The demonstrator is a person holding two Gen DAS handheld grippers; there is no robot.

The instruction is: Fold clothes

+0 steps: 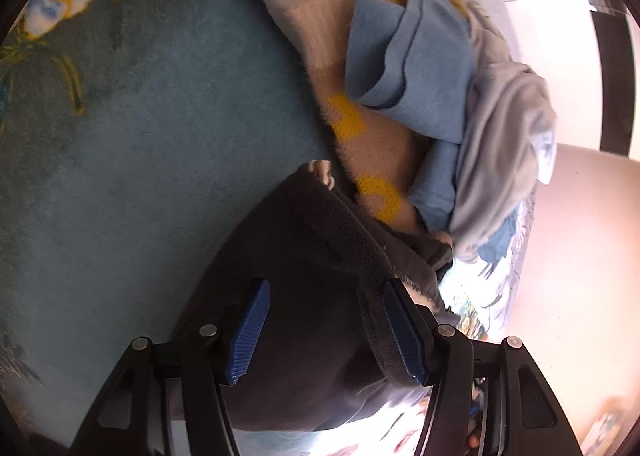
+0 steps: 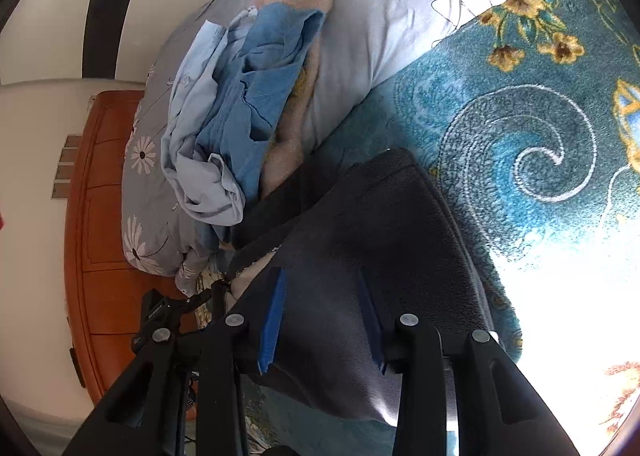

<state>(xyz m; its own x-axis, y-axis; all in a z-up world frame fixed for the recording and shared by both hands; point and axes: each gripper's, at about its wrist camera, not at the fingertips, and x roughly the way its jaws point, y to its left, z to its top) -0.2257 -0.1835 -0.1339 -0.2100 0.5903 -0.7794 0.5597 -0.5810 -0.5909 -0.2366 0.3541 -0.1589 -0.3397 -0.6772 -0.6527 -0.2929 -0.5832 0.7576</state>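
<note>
Now both hand-held grippers stand open over the dark fleece garment (image 2: 360, 240) on the teal blanket (image 2: 520, 128) of the bed: the left hand-held gripper (image 1: 324, 332) with its fingers apart astride a thick hem, the right hand-held gripper (image 2: 320, 320) wide over the flat part. I think each should close on a full edge, both layers together, and lift evenly. The garment's near end is hidden under the grippers, and its type is unclear; the pile of blue clothes (image 2: 240, 96) waits toward the pillow (image 2: 380, 16).

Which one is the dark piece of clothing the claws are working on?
Find the big teal blanket with gold flowers and white swirls. On it, directly ahead of both claws, lies the dark fleece garment. It is nearly black and fuzzy, unlike the pale and bright blue clothes piled beside it on the grey pillow.
</note>
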